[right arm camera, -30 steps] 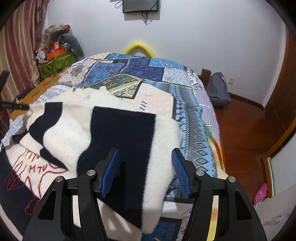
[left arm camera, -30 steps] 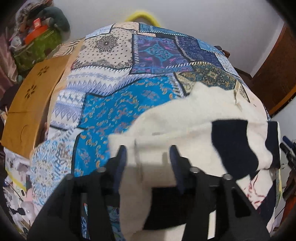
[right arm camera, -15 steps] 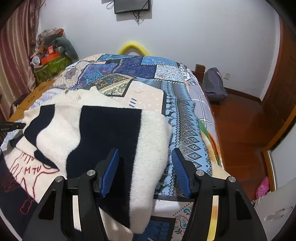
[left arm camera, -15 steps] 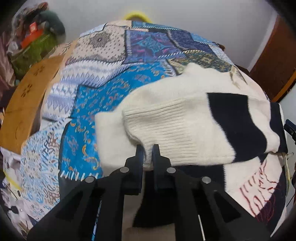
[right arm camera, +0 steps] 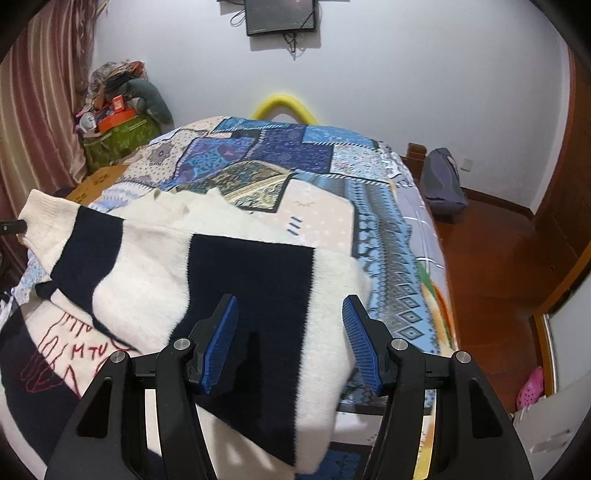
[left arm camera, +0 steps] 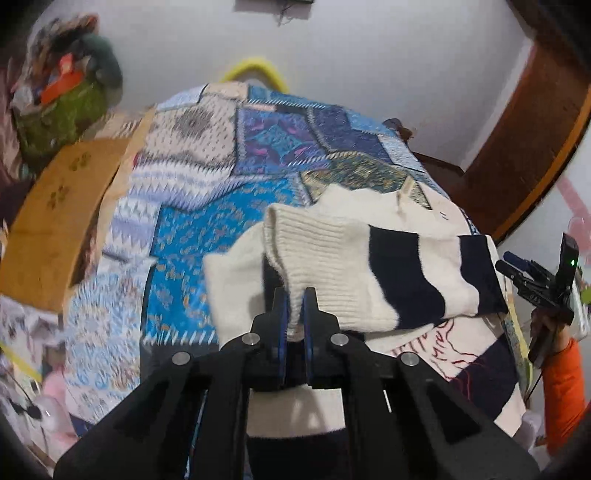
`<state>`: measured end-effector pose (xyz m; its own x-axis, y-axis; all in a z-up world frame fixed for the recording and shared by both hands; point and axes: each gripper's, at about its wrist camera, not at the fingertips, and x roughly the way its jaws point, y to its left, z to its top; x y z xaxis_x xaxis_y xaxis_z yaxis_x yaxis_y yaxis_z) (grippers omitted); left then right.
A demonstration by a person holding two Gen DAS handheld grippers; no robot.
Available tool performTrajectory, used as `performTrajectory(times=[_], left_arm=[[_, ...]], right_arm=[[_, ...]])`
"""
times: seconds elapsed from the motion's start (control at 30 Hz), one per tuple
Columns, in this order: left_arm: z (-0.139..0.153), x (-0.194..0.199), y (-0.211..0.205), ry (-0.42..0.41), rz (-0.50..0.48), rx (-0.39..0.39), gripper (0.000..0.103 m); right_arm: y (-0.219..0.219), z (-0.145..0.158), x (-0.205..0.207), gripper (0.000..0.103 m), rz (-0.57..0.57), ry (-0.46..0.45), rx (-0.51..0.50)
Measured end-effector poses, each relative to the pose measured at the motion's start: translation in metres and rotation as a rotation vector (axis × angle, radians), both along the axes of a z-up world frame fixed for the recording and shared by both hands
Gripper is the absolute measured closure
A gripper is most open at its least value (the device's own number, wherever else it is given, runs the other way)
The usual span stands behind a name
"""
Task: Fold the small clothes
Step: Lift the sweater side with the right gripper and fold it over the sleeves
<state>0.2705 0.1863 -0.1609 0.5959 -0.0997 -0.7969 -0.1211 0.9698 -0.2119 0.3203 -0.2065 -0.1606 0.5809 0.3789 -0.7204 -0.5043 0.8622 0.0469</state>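
The left hand-held gripper [left arm camera: 295,310] is clamped tight on the ribbed cuff of the cream-and-black sweater [left arm camera: 369,273], which lies on the bed [left arm camera: 207,229]. The right hand-held gripper [right arm camera: 290,332] hangs half-open above the sweater's hem, gripping nothing; a yellow hoop [right arm camera: 284,105] shows at 12 o'clock.

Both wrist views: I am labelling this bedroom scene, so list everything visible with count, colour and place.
sweater: one, cream with black bands, lying on the bed; ribbed cuff lifted
patchwork bedspread: one, blue and beige, covering the bed
screen: one, dark, on the far wall
yellow arc: one, behind the bed's far end
green bag: one, piled with clutter, far left corner
curtain: one, reddish striped, left wall
grey backpack: one, on the wooden floor right of the bed
pink shoe: one, floor, lower right
orange sleeve: one, right edge of the left view
left tool: black, blue pads, shut on the cuff
right tool: black, blue pads, open over the sweater
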Motion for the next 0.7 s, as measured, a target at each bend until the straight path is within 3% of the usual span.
performTrajectory(times=[0.17,0.33,0.53,0.7], left_arm=[[-0.046,-0.006,0.016,0.094,0.051,-0.04,0.096],[-0.085,-0.004,0.012,0.153,0.029,-0.02,0.094],[-0.09,-0.007,-0.003,0.126,0.013,0.107,0.088],[-0.084,-0.021,-0.005,0.121,0.034,0.187,0.068]], right_arm=[[0.01,-0.013,0.01,0.048,0.018,0.04,-0.011],[0.016,-0.025,0.013,0.048,0.031,0.079,-0.036],[0.011,-0.024,-0.006,0.048,0.06,0.086,-0.074],[-0.005,-0.03,-0.03,0.048,0.055,0.125,-0.088]])
